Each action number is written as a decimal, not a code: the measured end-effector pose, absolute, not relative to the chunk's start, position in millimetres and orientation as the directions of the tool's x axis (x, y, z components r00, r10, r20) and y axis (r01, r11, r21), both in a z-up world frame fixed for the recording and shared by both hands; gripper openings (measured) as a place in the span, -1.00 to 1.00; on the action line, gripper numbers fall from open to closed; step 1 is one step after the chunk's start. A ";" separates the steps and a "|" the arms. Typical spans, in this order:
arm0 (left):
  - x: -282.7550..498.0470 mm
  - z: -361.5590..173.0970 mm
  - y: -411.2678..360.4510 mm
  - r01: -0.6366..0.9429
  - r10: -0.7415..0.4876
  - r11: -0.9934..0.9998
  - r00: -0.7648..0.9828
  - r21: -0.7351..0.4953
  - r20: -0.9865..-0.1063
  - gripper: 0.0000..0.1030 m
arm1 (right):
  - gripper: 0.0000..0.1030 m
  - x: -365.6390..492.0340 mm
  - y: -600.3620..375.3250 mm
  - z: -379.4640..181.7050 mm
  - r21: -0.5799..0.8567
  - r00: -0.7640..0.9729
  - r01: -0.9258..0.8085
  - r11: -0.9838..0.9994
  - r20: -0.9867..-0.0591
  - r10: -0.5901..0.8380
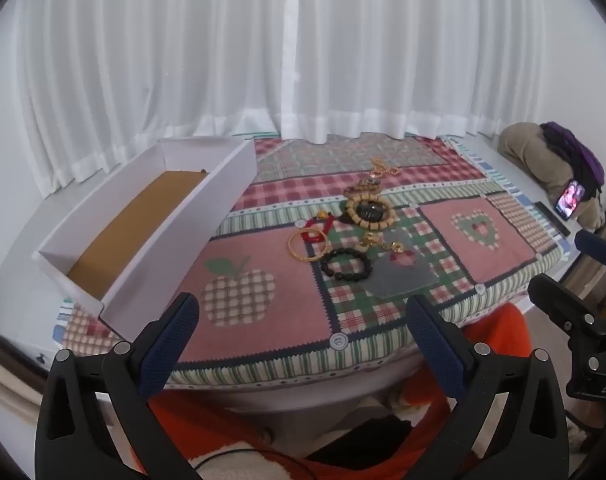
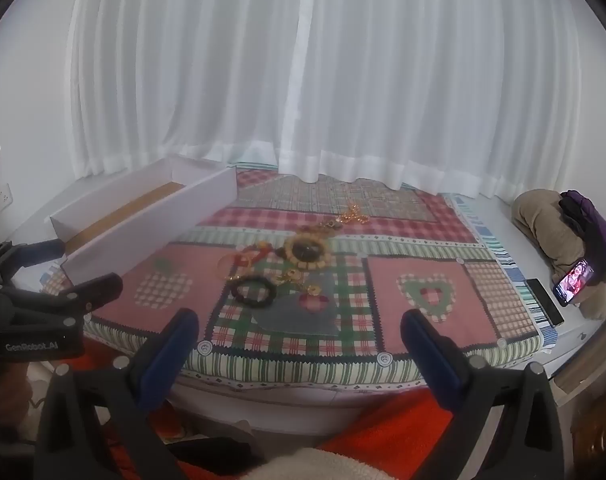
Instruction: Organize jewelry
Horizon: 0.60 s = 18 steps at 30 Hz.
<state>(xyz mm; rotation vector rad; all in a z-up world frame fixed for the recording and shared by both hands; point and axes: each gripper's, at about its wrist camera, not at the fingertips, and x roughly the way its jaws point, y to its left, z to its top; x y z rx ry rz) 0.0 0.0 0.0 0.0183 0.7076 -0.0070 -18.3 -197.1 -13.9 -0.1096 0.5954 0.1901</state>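
setup: jewelry pile sits mid-way across the patchwork cloth (image 1: 239,320) on the bench, the long white box (image 1: 151,232) with the tan liner is off to the left, looks pretty much empty apart from maybe one tiny thing at the far end, can't tell what.

pile: black bead bracelet (image 1: 346,265) nearest, gold bangle (image 1: 309,246) just left of it, red piece (image 1: 317,229) touching the bangle, wooden bead bracelet (image 1: 370,213) behind, gold chain bits (image 1: 383,170) furthest back. A couple of small gold charms sit right beside the black one.

step in hand: I'd say nothing's been moved yet, so it's the first pick. The black bead bracelet is the obvious starter since it's closest and mostly lying on its own.

how to do it well: come down over one side of the ring and pinch the bead strand, not the hole. Watch the charms next to it, they'd snag easily. Lift straight up before swinging over to the box, and clear that tall near wall.

left gripper (image 1: 303,332): jaws spread wide, holding nothing, touching nothing, hovering at the near edge of the bench.

right gripper (image 2: 301,340): same deal, jaws wide apart and empty, also short of the pile.

other stuff: phone (image 2: 574,287) playing video, off to the right, out of the way.
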 end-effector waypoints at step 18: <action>2.3 -2.2 -4.7 0.013 0.006 1.000 0.752 0.024 -0.659 0.99 | 0.99 -15.9 -199.2 -10.9 -0.039 0.811 -0.205 0.978 -0.566 0.147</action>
